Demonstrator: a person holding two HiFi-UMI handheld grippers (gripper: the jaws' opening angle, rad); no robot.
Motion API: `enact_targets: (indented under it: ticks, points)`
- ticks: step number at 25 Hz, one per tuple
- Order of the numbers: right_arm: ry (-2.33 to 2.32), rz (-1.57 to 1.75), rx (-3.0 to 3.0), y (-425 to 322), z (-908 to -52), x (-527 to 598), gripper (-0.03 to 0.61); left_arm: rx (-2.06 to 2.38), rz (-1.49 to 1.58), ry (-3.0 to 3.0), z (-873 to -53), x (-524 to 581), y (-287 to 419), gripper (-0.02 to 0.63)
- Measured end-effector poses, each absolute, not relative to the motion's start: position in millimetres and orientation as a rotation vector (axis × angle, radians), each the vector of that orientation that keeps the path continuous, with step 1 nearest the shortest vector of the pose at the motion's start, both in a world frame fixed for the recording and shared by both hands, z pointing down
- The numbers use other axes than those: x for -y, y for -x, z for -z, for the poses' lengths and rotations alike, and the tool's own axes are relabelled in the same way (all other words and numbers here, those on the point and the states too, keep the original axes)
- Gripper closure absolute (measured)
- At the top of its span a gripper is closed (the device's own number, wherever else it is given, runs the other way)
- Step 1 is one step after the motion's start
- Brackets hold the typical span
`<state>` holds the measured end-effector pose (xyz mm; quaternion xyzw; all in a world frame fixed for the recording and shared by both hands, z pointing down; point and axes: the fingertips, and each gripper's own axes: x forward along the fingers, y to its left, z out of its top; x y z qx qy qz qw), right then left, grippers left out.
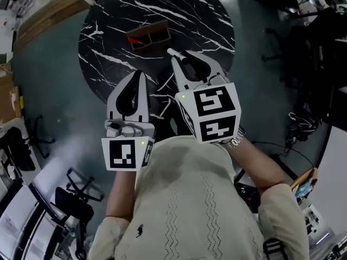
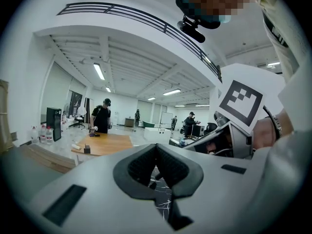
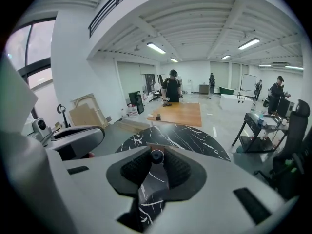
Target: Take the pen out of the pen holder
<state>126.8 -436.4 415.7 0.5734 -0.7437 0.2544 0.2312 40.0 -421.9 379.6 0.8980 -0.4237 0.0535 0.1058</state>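
On the round black marble table [image 1: 108, 15] stands a brown pen holder [image 1: 153, 37] with a red pen [image 1: 134, 39] in its left compartment. My right gripper [image 1: 181, 56] hangs just in front of the holder, shut on a dark pen [image 1: 178, 54] with a pale tip. In the right gripper view [image 3: 157, 161] the pen's round end [image 3: 157, 155] pokes up between the pads. My left gripper [image 1: 139, 75] hovers to the left over the table's near edge, shut and empty; its pads [image 2: 142, 165] meet with nothing between them.
Office chairs [image 1: 73, 194] stand on the grey floor at the lower left, with a dark chair and cables [image 1: 306, 53] at the right. A wooden table [image 3: 181, 113] and several people stand far off in the hall.
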Motion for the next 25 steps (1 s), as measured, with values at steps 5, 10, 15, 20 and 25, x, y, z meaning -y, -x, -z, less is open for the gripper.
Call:
enact_targets:
  ticks: [5,10,15,20,25]
  points:
    - [-1.628,-0.719,2.06,-135,-405,427,0.488,1.283,-0.165,-2.652,-374,419,-42,0.603]
    - [-1.644,-0.695,2.071,-136,-398,420,0.488,1.318,-0.165,-2.637,-370,414,-39,0.603]
    - [-1.624,-0.708,2.095,-132,-401,414,0.488,1.323,-0.189,-2.648,-369,411,-39,0.603]
    - [-1.627,-0.718,2.103,-129,-403,410,0.488,1.342,-0.202,-2.632,-373,406,-32,0.603]
    - [-1.636,-0.733,2.099,-127,-404,405,0.488,1.332,-0.203,-2.64,-372,401,-33,0.603]
